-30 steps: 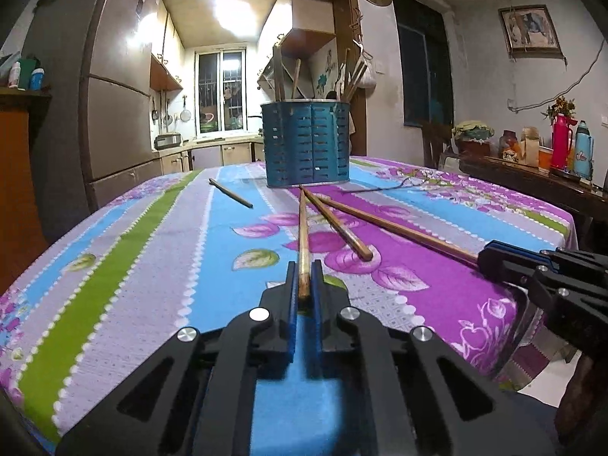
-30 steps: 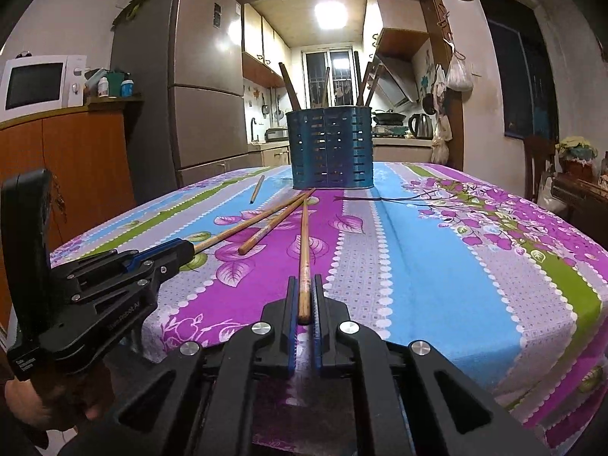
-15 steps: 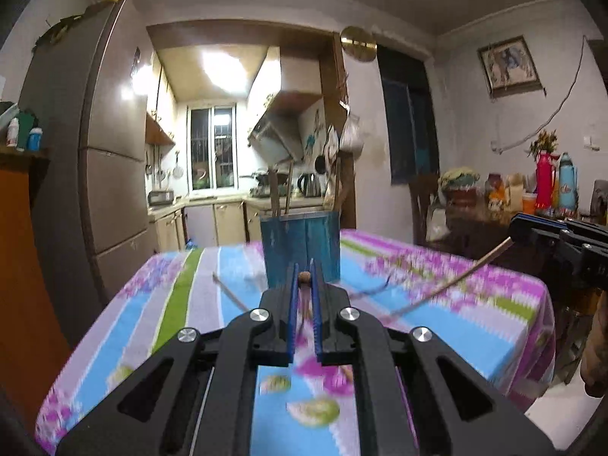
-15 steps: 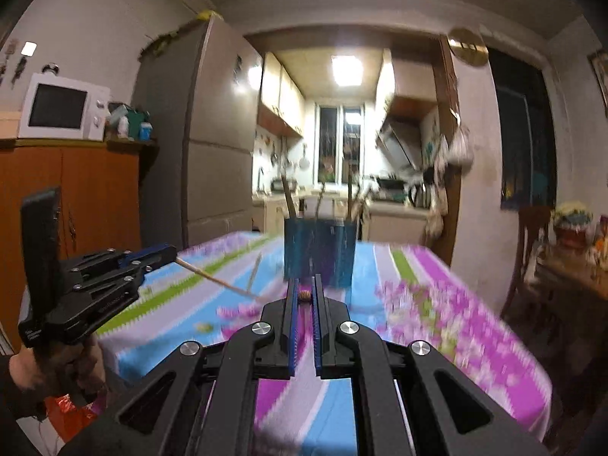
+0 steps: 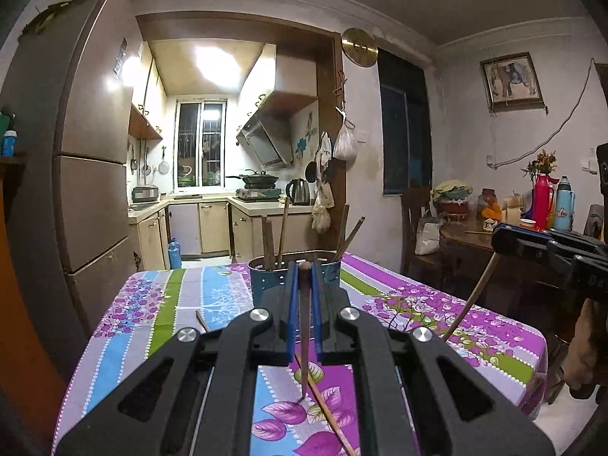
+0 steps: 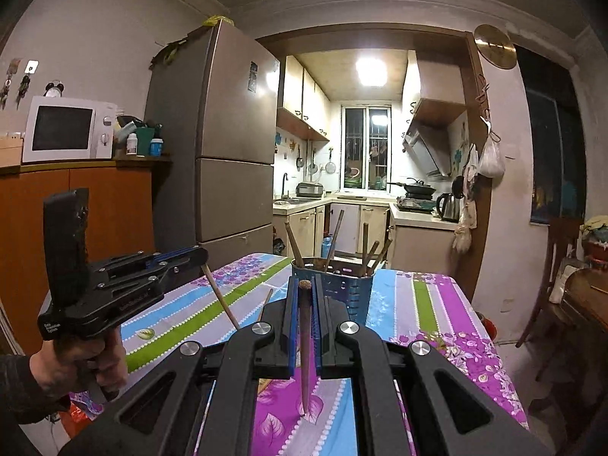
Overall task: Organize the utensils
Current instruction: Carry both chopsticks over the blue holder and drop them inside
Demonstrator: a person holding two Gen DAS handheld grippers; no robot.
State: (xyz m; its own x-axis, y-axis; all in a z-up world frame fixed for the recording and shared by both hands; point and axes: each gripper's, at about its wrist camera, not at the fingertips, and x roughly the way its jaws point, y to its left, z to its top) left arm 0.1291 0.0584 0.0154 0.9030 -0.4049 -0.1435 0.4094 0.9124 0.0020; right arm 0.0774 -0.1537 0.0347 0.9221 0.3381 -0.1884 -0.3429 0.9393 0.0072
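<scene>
Floral-clothed table (image 5: 494, 326) bears blue holder (image 6: 357, 296), seemingly two loose chopsticks (image 5: 201, 321).

Dim room, lit mostly by the kitchen ceiling light (image 5: 216, 66), blown out. Glare patch on fridge door (image 5: 125, 72). Strong fisheye bending, dark vignette at corners. Both views sharp, slight grain.

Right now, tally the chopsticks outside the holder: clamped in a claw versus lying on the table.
Clamped in claws: 2 (left claw on left chopstick, right claw on right chopstick)
Lying on the table: 2 (far stick, near stick)
Total: 4
</scene>
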